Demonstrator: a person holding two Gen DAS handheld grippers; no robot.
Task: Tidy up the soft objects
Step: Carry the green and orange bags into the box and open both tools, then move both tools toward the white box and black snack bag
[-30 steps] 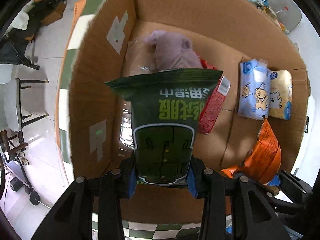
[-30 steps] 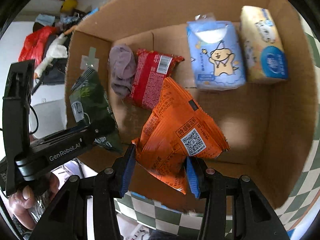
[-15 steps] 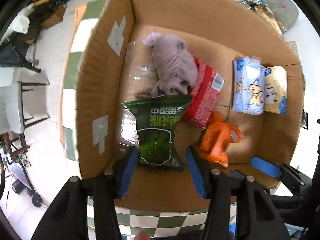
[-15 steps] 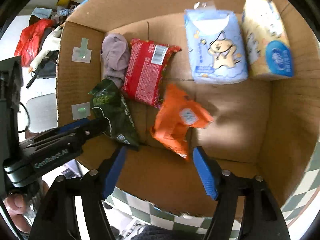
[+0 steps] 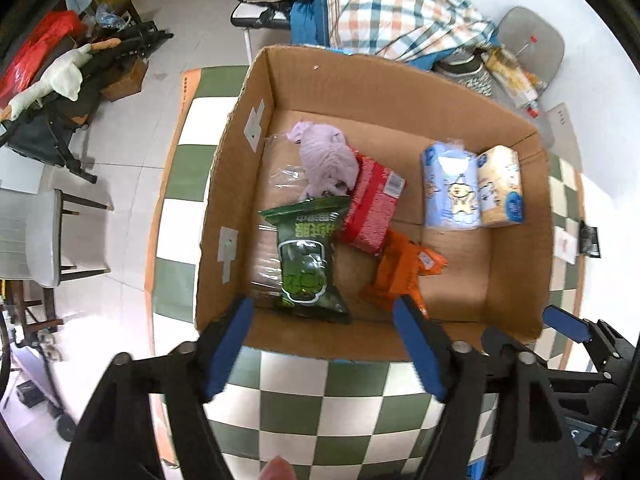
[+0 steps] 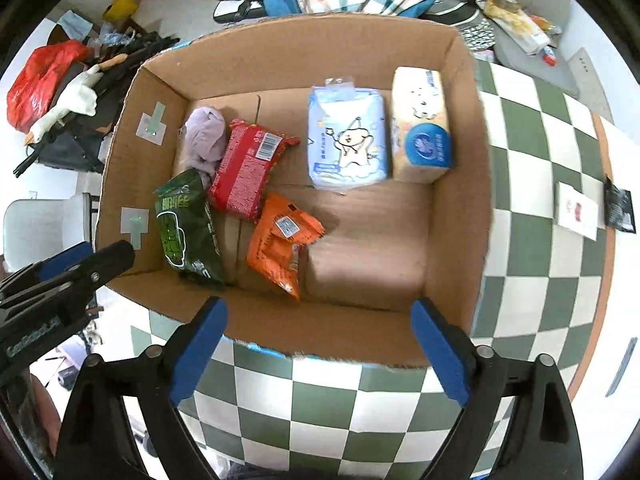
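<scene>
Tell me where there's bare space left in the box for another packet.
Bare floor lies on the cardboard box's right side, between the orange packet, the two tissue packs and the near wall. The left side is crowded.

Green-white checkered mat (image 6: pixel 532 184) lay on pale tiled floor (image 5: pixel 120 128). Plaid blanket (image 5: pixel 400 12) bunched just beyond mat's far edge, grey cushion (image 5: pixel 532 40) beside it. White chair (image 5: pixel 32 236) off mat's left side. Red bag (image 6: pixel 40 76) and white goose plush (image 6: pixel 68 104) sat in clutter further back-left. Bright daylight all over.

Matt cardboard box (image 6: pixel 460 216); glossy plastic green packet (image 6: pixel 186 228).
</scene>
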